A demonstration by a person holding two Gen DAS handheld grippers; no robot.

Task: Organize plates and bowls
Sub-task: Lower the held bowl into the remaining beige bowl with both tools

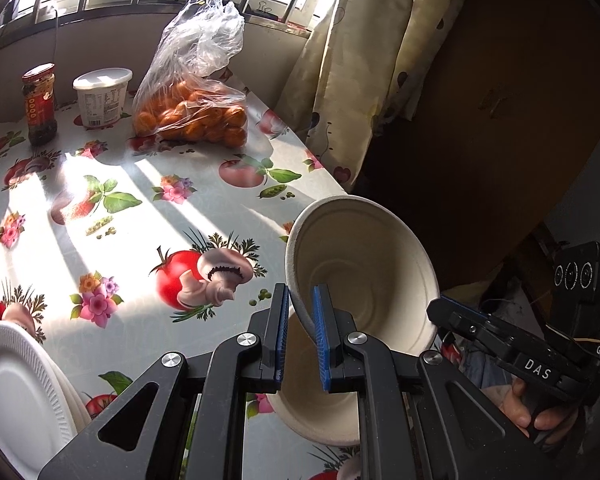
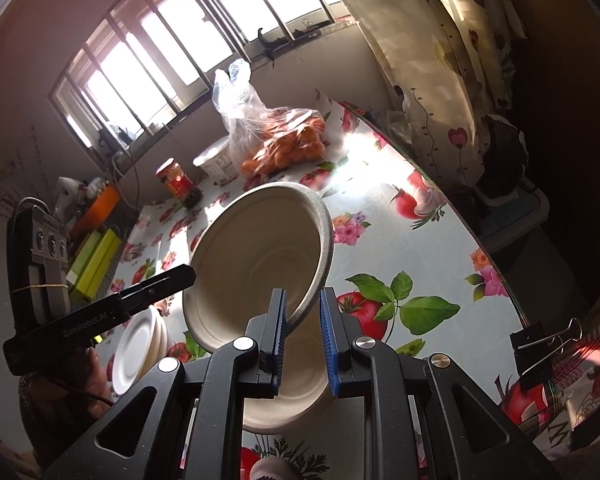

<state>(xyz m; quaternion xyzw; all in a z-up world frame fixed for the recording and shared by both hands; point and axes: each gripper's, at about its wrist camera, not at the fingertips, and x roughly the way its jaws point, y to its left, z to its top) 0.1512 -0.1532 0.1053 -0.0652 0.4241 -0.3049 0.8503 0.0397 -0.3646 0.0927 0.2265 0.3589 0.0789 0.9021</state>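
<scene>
Table (image 1: 204, 208) with fruit-print cloth fills both views, far edge runs into the curtain (image 1: 364, 60); near edge hidden behind gripper frames. Barred window (image 2: 160, 48) behind is blown out by sun, nothing readable outside. Bag of oranges (image 1: 192, 116) stands at the back of the table, white tub (image 1: 102, 96) and red-lidded jar (image 1: 40, 104) just beside it. Two beige bowls: upper bowl (image 1: 364, 264) is lifted and tilted, opening facing the cameras, pinched on its rim from both sides. Left gripper (image 1: 300, 332) is clamped on the rim at one side, right gripper (image 2: 303, 340) clamped on the opposite side; each shows in the other's view from the side, tips hidden behind the bowl. Lower bowl (image 1: 320, 420) sits on the table under the lifted one, mostly covered by gripper frames; can't tell if the two bowls touch. White plates (image 1: 16, 396) stacked at the table's left, cut off by frame edge, count unclear. Binder clip (image 2: 540, 352) at right edge. Clutter by the left wall is too blurred to name.
</scene>
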